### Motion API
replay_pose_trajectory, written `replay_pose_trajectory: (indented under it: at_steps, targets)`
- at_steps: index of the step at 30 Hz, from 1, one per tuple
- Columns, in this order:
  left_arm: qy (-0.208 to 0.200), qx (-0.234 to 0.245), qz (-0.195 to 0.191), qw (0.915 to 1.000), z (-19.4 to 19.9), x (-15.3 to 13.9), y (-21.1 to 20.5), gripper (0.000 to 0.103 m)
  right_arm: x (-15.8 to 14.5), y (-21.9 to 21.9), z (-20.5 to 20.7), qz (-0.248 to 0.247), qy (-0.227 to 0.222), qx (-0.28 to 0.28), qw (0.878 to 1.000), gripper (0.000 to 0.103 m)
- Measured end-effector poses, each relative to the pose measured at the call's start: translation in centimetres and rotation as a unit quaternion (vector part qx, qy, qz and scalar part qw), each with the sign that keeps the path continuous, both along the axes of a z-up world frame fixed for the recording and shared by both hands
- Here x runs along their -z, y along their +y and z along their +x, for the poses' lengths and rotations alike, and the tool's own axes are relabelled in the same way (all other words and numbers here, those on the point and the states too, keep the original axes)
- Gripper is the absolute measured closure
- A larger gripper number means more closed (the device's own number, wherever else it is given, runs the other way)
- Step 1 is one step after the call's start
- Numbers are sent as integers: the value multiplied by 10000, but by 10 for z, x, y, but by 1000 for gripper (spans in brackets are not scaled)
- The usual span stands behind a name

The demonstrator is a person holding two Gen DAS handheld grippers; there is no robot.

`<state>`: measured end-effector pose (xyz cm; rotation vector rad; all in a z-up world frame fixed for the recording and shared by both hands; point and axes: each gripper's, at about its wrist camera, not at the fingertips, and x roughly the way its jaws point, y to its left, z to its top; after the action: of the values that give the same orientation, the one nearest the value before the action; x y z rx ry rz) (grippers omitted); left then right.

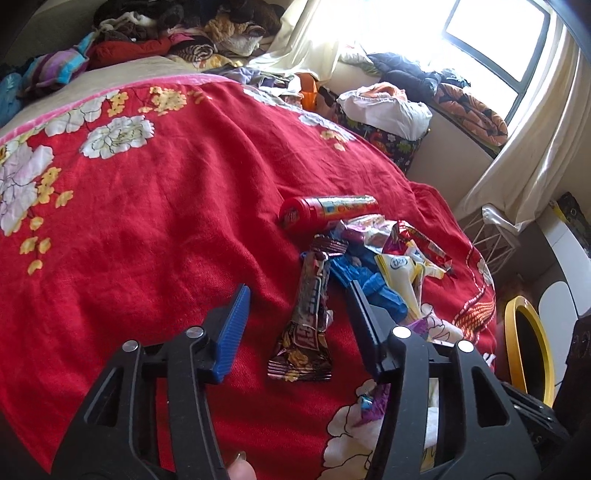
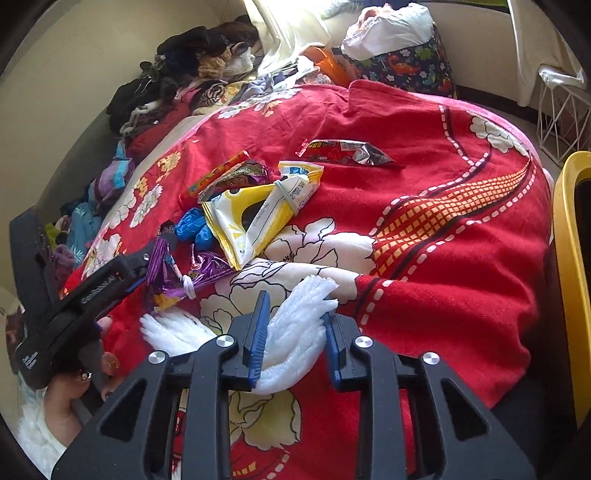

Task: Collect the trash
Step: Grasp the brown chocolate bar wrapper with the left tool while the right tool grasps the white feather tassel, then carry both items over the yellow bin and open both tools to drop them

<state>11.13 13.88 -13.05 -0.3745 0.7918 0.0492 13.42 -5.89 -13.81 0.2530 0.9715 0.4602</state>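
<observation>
A heap of trash lies on the red flowered blanket (image 1: 147, 221): a brown candy wrapper (image 1: 306, 314), a red tube (image 1: 328, 210), a crumpled blue wrapper (image 1: 373, 288) and a yellow-white packet (image 2: 255, 214). My left gripper (image 1: 299, 290) straddles the brown wrapper, and its blue pads stand off both sides of it, so it is open. My right gripper (image 2: 295, 306) is shut on a white foam sheet (image 2: 303, 325) at the blanket's near edge. A purple wrapper (image 2: 166, 266) lies beside the left gripper (image 2: 110, 277) in the right wrist view.
A yellow-rimmed bin (image 1: 528, 347) stands at the right, off the bed's edge (image 2: 572, 258). Behind it is a white wire basket (image 2: 561, 110). A red foil wrapper (image 2: 347, 151) lies further up the blanket. Piled clothes (image 1: 184, 33) line the far wall.
</observation>
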Motion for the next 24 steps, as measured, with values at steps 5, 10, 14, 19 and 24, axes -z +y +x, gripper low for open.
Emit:
replay_pose_trajectory:
  at_steps: [5,10,14,19,24]
  targets:
    - [74,2,74,9999,0,1,-2,84,-11,-8,-6,-13,-279,-31,9996,81]
    - [-69,2,135,9999,-2,-9,-3,90,-28,-18,-12,-48,-619,-19,9981,81]
    - [-249,11,154,9996,-4,-24,-4,90,-40,-24,-14,-77,-833,-7,9965,81]
    - [-484,78,152,9987,-5,-44,-11,90,-51,-30,-17,-74,-1001,45,9949,81]
    - [-673,208,187,9973,-7,-60,-23,90,-61,-34,-20,-76,-1130,98,9935,81]
